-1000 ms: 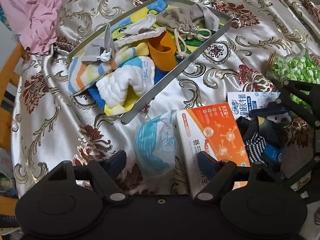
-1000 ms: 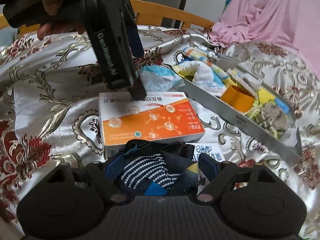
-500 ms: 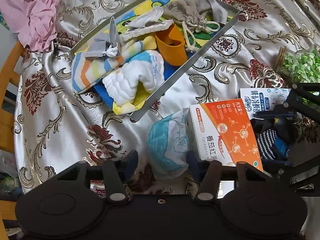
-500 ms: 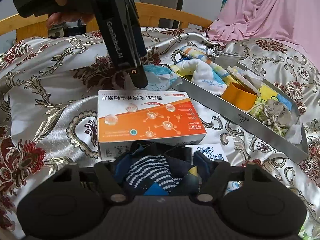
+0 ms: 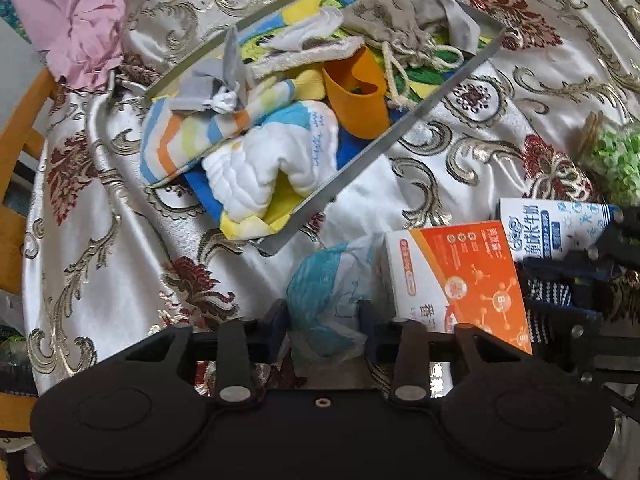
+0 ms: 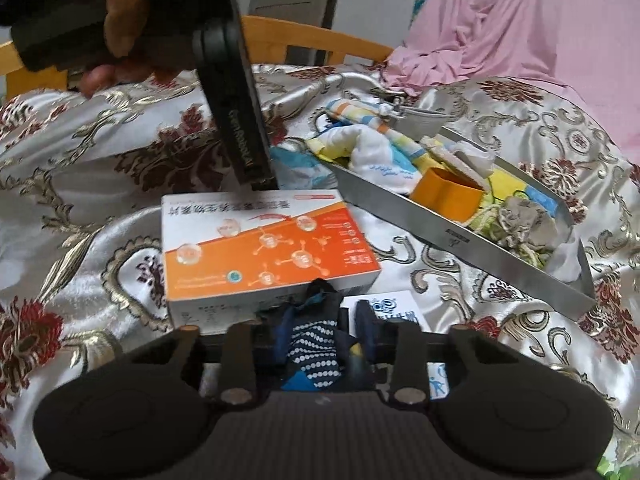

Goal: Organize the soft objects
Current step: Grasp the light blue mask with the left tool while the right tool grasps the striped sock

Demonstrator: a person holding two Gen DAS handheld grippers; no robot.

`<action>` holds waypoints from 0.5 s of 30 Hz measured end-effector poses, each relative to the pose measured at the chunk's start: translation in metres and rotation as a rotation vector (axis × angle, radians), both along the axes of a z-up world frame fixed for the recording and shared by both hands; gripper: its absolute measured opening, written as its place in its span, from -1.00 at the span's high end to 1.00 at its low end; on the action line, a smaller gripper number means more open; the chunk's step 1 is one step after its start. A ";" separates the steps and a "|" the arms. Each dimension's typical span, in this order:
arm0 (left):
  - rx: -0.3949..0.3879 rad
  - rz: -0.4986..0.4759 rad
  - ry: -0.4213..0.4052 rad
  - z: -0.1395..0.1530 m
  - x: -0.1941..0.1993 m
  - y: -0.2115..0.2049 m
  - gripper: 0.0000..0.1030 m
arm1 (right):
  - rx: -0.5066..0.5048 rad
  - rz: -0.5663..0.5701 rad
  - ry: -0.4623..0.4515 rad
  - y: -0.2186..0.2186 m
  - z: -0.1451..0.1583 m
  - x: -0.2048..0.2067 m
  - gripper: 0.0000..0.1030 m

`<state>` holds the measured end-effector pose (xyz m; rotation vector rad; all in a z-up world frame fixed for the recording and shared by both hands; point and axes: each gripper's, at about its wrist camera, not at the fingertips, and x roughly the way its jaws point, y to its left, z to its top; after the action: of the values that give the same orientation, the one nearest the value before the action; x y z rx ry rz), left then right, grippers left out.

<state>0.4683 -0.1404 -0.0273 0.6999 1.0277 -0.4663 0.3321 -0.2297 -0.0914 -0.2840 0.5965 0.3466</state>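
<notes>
Left wrist view: a crumpled white and teal cloth [image 5: 328,292] lies on the patterned bedspread [image 5: 100,240], just beside the white end of an orange box [image 5: 460,280] and below the near corner of a metal tray [image 5: 360,160]. The tray is heaped with soft things: a striped towel [image 5: 200,136], a white quilted cloth [image 5: 272,168], an orange cup [image 5: 356,100] and a grey drawstring pouch [image 5: 392,28]. The left gripper [image 5: 323,322] points steeply down at the teal cloth; its jaws are narrow and closing, with the cloth bunched between them and the blue fingertips [image 5: 276,322] against its sides. At the right edge the other gripper's black frame sits over a dark dotted sock [image 5: 548,292], beside a blue and white carton [image 5: 560,224].

Right wrist view: the sock [image 6: 316,344] is navy with rows of white dots and a blue patch, pinched up into a ridge just in front of the orange box [image 6: 264,248]. The right gripper [image 6: 320,340] has its jaws narrow and closing, pressed on the sock from both sides. Beyond the box, a hand [image 6: 120,12] holds the left gripper [image 6: 256,176] over the teal cloth [image 6: 296,164], next to the tray [image 6: 440,232].
</notes>
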 end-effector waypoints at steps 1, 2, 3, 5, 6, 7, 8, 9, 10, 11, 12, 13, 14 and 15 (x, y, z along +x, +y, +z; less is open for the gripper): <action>-0.007 0.007 -0.005 0.001 -0.001 0.000 0.29 | 0.005 -0.003 -0.003 -0.001 0.000 0.000 0.54; -0.016 0.011 -0.012 0.003 -0.002 0.001 0.31 | 0.005 -0.006 -0.006 -0.001 0.000 0.000 0.67; -0.022 0.012 -0.019 0.004 -0.004 0.001 0.32 | 0.004 -0.008 -0.009 -0.001 0.000 0.000 0.78; -0.031 0.005 -0.033 0.008 -0.010 0.000 0.34 | 0.004 -0.012 -0.014 -0.001 0.001 -0.001 0.84; -0.036 -0.001 -0.040 0.011 -0.014 -0.001 0.34 | 0.005 -0.014 -0.017 -0.001 0.001 -0.002 0.88; -0.042 -0.008 -0.051 0.014 -0.019 -0.002 0.35 | 0.008 -0.014 -0.019 -0.001 0.001 -0.002 0.89; -0.047 -0.014 -0.061 0.017 -0.023 -0.003 0.35 | 0.013 -0.015 -0.022 -0.001 0.002 -0.003 0.92; -0.051 -0.018 -0.072 0.020 -0.027 -0.004 0.35 | 0.018 -0.019 -0.027 -0.001 0.004 -0.004 0.93; -0.058 -0.023 -0.084 0.024 -0.032 -0.005 0.35 | 0.023 -0.023 -0.031 -0.002 0.005 -0.005 0.93; -0.070 -0.023 -0.095 0.029 -0.037 -0.006 0.35 | 0.031 -0.028 -0.034 -0.003 0.007 -0.005 0.94; -0.080 -0.025 -0.102 0.033 -0.041 -0.007 0.35 | 0.041 -0.032 -0.040 -0.005 0.009 -0.006 0.94; -0.089 -0.031 -0.109 0.038 -0.045 -0.008 0.35 | 0.051 -0.036 -0.047 -0.006 0.012 -0.007 0.94; -0.097 -0.036 -0.117 0.044 -0.050 -0.009 0.35 | 0.057 -0.038 -0.053 -0.007 0.015 -0.008 0.94; -0.106 -0.040 -0.124 0.049 -0.054 -0.010 0.35 | 0.058 -0.042 -0.063 -0.008 0.018 -0.010 0.96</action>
<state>0.4140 -0.1502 0.0212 0.6476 0.8675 -0.5016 0.3219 -0.2375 -0.0735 -0.2256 0.5290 0.3128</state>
